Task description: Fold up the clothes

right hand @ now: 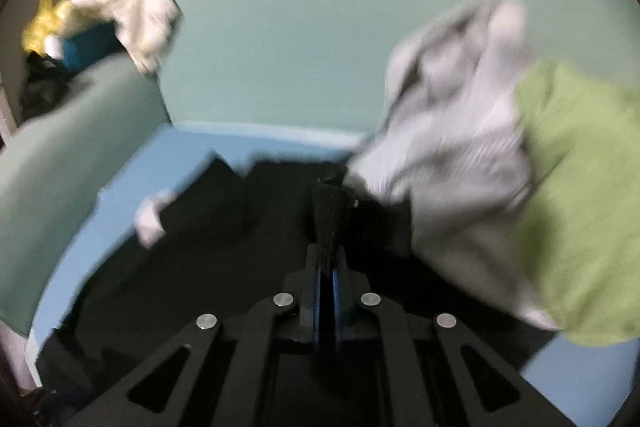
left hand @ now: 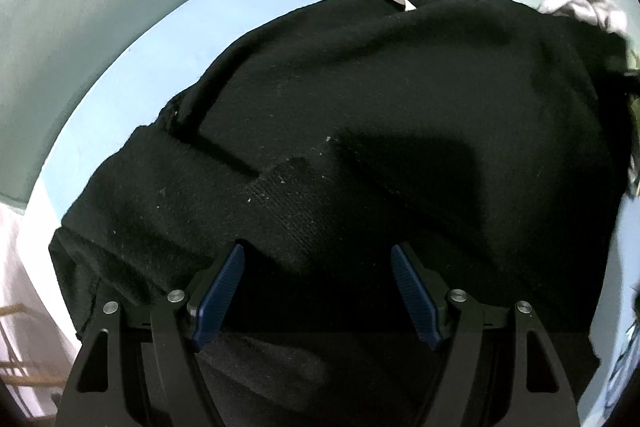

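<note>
Pinching a fold of the black sweater (right hand: 248,227), right tool (right hand: 327,267) is clamped on it; left tool (left hand: 316,259) is spread apart over its hem. Sweater covers the blue tabletop (left hand: 160,39). Risk: thin pinch slips, or dragging snags the grey clothes (right hand: 452,131) at the right edge.

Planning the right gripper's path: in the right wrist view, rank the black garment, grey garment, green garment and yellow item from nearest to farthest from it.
1. black garment, pinched in the right gripper.
2. grey garment, just right.
3. green garment, farther right.
4. yellow item, far upper left.
</note>
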